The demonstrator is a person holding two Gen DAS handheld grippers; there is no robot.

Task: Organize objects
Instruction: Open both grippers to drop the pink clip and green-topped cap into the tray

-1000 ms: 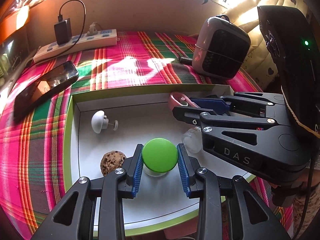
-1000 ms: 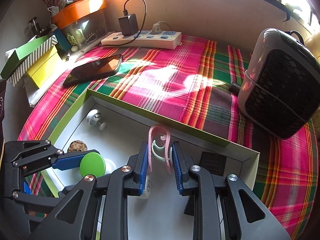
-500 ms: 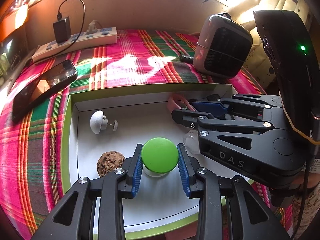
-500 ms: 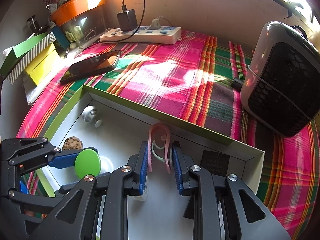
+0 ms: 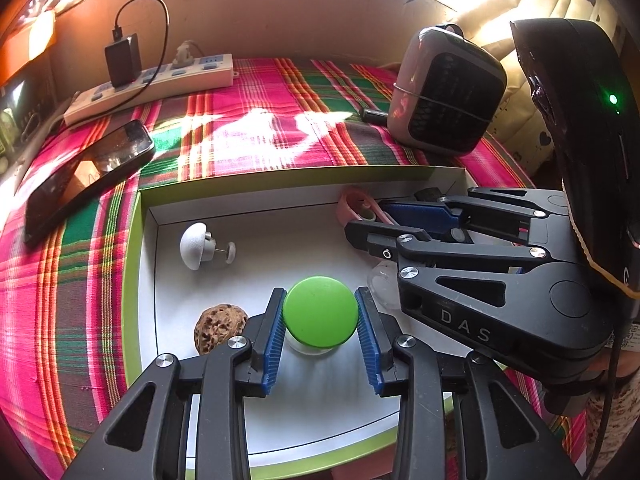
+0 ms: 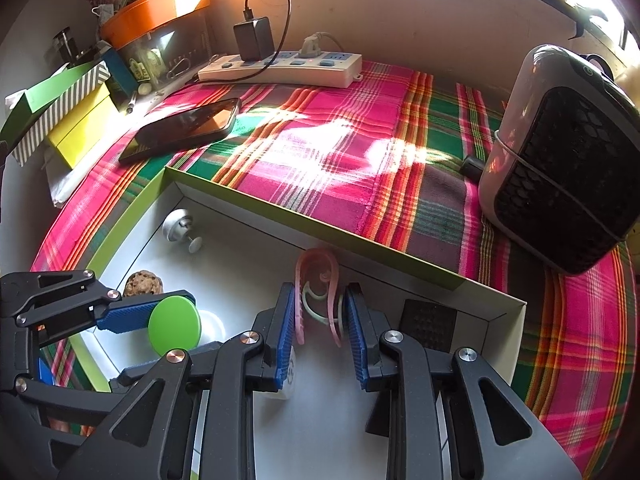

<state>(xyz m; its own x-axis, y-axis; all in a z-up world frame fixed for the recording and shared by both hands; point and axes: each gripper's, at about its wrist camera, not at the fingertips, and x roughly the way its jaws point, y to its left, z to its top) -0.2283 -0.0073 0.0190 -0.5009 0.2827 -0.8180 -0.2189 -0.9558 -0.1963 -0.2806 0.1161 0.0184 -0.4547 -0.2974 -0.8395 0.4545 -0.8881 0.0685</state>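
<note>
Both tongs' grips partly hide their held objects.

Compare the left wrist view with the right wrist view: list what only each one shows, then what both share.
Only the left wrist view: the right tongs' camera housing with its green light.

Only the right wrist view: the yellow box, the striped box, the orange-rimmed container and a black textured pad in the tray.

Both: the tray, left tongs closed on the green-capped jar, right tongs around the pink clip, the walnut, white knob, phone, power strip and heater.
</note>
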